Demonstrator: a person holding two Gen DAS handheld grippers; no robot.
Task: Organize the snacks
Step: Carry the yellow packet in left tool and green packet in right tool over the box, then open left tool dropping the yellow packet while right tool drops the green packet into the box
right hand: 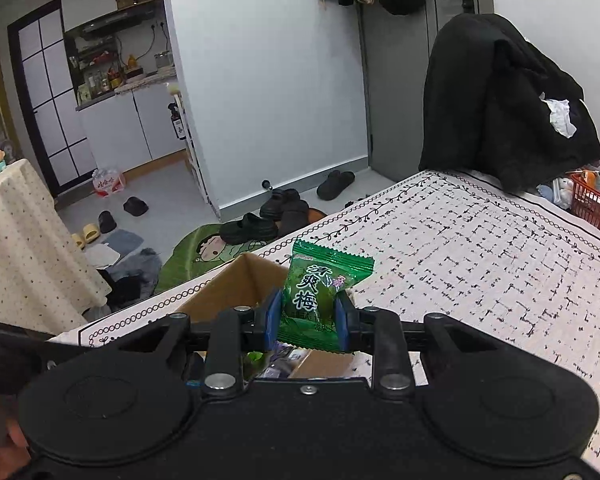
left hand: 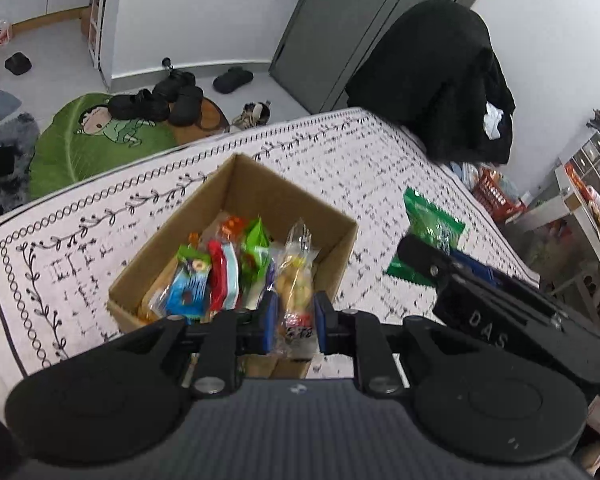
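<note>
Left gripper (left hand: 294, 322): closed on clear snack packet (left hand: 298, 280), held upright over near edge of cardboard box (left hand: 172, 256), probably for slotting beside packets already standing inside. Right gripper (right hand: 307, 320): clamped on green plum packet (right hand: 320, 292), raised above patterned tablecloth (right hand: 480, 260) near box rim, apparently queued for next insertion.

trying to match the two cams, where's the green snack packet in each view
Left wrist: the green snack packet sits right of centre, held by the other gripper, right of the cardboard box.
Right wrist: it sits centre frame, clamped upright in the right gripper, above the box's near end.
Shared landmark: the cardboard box on the patterned cloth.
</note>
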